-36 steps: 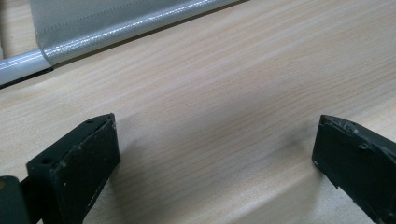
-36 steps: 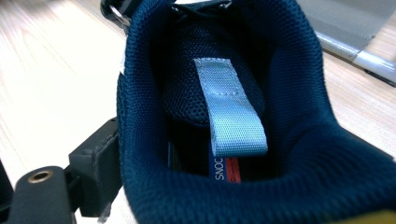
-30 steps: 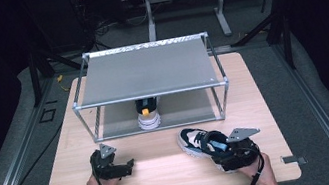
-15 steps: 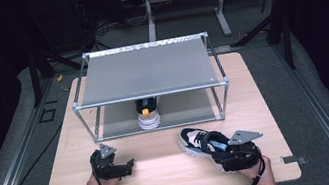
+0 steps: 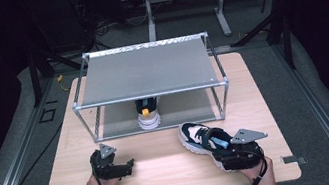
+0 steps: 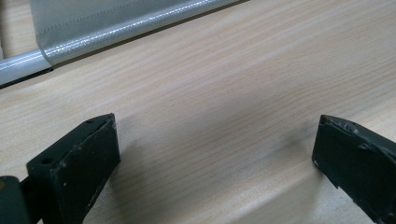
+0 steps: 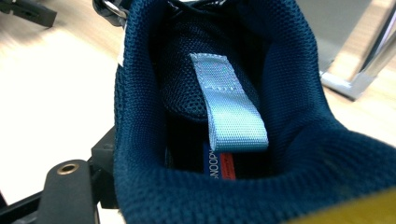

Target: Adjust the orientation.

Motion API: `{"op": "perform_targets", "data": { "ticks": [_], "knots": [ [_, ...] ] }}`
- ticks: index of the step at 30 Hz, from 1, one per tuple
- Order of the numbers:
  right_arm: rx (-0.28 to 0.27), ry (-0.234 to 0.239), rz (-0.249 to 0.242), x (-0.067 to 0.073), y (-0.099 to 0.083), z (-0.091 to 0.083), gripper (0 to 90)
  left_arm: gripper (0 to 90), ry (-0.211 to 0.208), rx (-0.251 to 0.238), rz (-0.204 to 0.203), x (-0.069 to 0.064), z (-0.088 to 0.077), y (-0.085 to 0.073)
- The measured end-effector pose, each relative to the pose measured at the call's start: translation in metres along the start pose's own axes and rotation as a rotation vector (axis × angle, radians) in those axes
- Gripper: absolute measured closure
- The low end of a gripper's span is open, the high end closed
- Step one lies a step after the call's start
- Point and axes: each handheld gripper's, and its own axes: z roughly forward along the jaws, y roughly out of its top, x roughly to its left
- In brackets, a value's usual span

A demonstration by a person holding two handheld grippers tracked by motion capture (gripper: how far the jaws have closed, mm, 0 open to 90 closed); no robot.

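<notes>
Shoe (image 5: 199, 137) sits in my right hand-held gripper (image 5: 236, 154), heel end toward me, toe pointing away and to the left toward the rack (image 5: 146, 70). My jaws have just been closing with the shoe's heel collar between them; in the right gripper view the blue mesh collar (image 7: 289, 154) fills the space over the jaws, one black jaw shows at the lower left pressed against the shoe's outer side, and the pale blue pull tab (image 7: 229, 107) hangs down inside the opening. I take it as clamped on the shoe's heel. The shoe lies on the tabletop (image 5: 166, 173) at the near right, white and dark at the toe, its sole down as far as I can tell.

My left hand-held gripper (image 5: 111, 167) rests low over the near left of the tabletop, well apart from the shoe. Its jaws stand wide apart with only bare wood grain between them in the left gripper view, and the rack's grey bottom edge (image 6: 116, 28) runs across the far corner.

Farther out, the rack stands across the middle of the tabletop, a metal frame with a grey top shelf and a lower shelf. A second shoe (image 5: 148, 115) stands on the lower shelf near its front edge, toe toward me, just beyond the held shoe's toe
</notes>
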Motion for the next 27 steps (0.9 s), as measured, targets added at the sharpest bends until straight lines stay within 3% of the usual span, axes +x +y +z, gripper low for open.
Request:
{"op": "perform_targets", "data": {
  "ticks": [16,27],
  "knots": [
    [-0.018,-0.075,0.036,0.001,0.019,-0.003,23.0,0.5,0.0,0.002,0.001,0.0,0.0,0.0],
    [-0.02,-0.135,0.077,0.0,0.038,0.005,23.0,0.6,0.001,0.002,0.0,0.0,0.0,0.0]
  ]
}}
